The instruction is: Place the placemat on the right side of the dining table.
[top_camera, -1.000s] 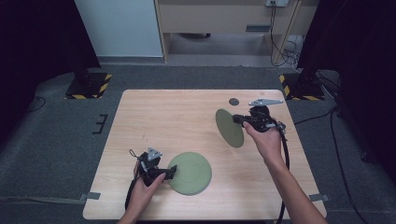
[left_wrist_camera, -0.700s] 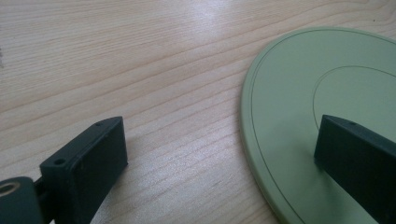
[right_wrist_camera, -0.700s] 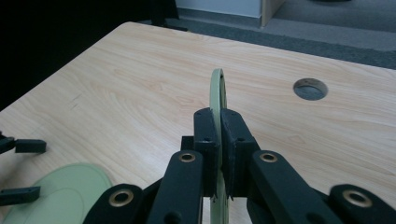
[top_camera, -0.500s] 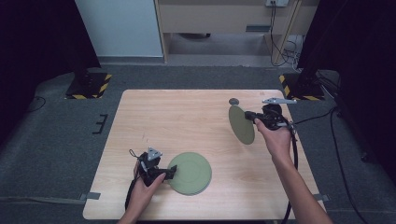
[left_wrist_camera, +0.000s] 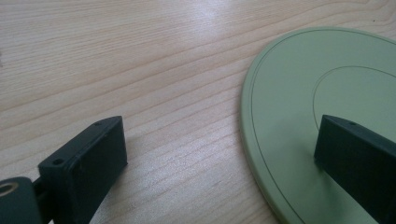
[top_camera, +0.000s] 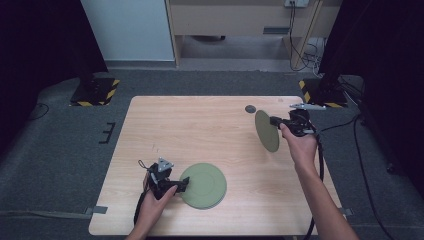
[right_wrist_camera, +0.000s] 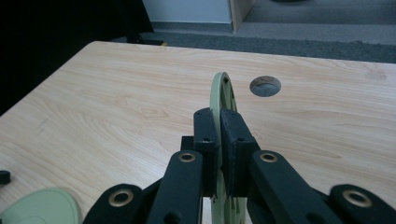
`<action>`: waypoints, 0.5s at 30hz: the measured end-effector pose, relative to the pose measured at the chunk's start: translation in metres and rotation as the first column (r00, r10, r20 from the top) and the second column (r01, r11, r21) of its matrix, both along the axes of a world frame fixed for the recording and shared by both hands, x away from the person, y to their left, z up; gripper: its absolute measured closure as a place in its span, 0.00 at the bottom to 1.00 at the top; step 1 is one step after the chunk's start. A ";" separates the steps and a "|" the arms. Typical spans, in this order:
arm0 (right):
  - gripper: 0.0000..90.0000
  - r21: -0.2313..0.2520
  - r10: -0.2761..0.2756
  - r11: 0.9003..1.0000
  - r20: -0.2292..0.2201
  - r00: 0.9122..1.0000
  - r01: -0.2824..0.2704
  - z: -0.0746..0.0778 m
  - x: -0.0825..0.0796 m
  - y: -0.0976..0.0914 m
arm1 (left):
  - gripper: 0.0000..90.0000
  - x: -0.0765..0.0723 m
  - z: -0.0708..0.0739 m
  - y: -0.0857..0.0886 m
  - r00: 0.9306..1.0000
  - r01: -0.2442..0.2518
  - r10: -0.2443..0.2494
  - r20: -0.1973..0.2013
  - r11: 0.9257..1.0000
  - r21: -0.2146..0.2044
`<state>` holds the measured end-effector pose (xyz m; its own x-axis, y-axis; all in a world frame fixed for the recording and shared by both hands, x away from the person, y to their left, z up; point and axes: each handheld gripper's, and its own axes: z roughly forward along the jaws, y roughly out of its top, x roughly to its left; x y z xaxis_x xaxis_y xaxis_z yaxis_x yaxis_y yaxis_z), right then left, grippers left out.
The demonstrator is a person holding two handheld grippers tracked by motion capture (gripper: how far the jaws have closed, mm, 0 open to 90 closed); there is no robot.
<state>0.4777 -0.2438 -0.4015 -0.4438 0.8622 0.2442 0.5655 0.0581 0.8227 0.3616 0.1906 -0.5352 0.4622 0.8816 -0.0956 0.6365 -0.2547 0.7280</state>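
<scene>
Green plate: a flat, round, pale green plastic plate (top_camera: 266, 130) is held on edge above the right side of the light wooden tabletop (top_camera: 200, 130).
Right hand-held gripper (right_wrist_camera: 219, 123): pinches its rim; keep that grip firm and lower slowly.
Left hand-held gripper (top_camera: 183, 185): jaws spread, straddling the rim of the second green plate (left_wrist_camera: 327, 102) lying flat.
Care: set down edge first, clear of the dark round hole (top_camera: 250, 108).

Lighting is even and overhead; the bench (top_camera: 210, 125) is well lit, while the surroundings at 9 and 3 o'clock fall to near black. The high view is soft, with little fine detail. In the left gripper view a pale sheen sits on the wood at 12 o'clock, and the near fingers (left_wrist_camera: 88, 163) are blurred. In the right gripper view the foreground fingers (right_wrist_camera: 205, 135) are slightly soft, shadows faint.
</scene>
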 end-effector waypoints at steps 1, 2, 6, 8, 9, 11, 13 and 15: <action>0.96 0.003 0.000 1.000 0.001 1.000 0.000 0.000 0.000 0.000 | 0.02 0.000 0.000 0.000 1.000 0.000 0.000 0.000 1.000 0.000; 0.96 0.000 0.000 1.000 0.005 1.000 0.000 0.000 0.000 0.001 | 0.02 0.000 0.000 0.000 1.000 0.000 0.000 0.001 1.000 0.000; 0.96 -0.005 0.004 1.000 0.005 1.000 -0.004 -0.001 0.001 0.005 | 0.03 0.000 0.001 0.001 1.000 0.009 -0.009 0.002 1.000 -0.005; 0.96 -0.003 0.004 1.000 0.003 1.000 -0.004 -0.002 0.002 0.007 | 0.03 -0.001 0.004 0.003 1.000 0.003 -0.003 0.021 1.000 -0.010; 0.96 -0.003 0.006 1.000 0.004 1.000 -0.006 -0.002 0.002 0.008 | 0.03 -0.001 0.006 0.005 1.000 -0.001 0.002 0.028 1.000 -0.013; 0.96 -0.003 0.007 1.000 0.004 1.000 -0.007 -0.003 0.003 0.010 | 0.03 -0.001 0.008 0.009 0.999 -0.016 0.017 0.037 1.000 -0.019; 0.96 -0.003 0.005 1.000 0.005 1.000 -0.005 -0.003 0.003 0.011 | 0.03 0.000 0.009 0.014 0.999 -0.031 0.032 0.040 0.999 -0.016; 0.96 -0.004 0.006 1.000 0.005 1.000 -0.006 -0.004 0.003 0.013 | 0.03 0.001 0.009 0.020 0.998 -0.052 0.052 0.037 0.999 -0.014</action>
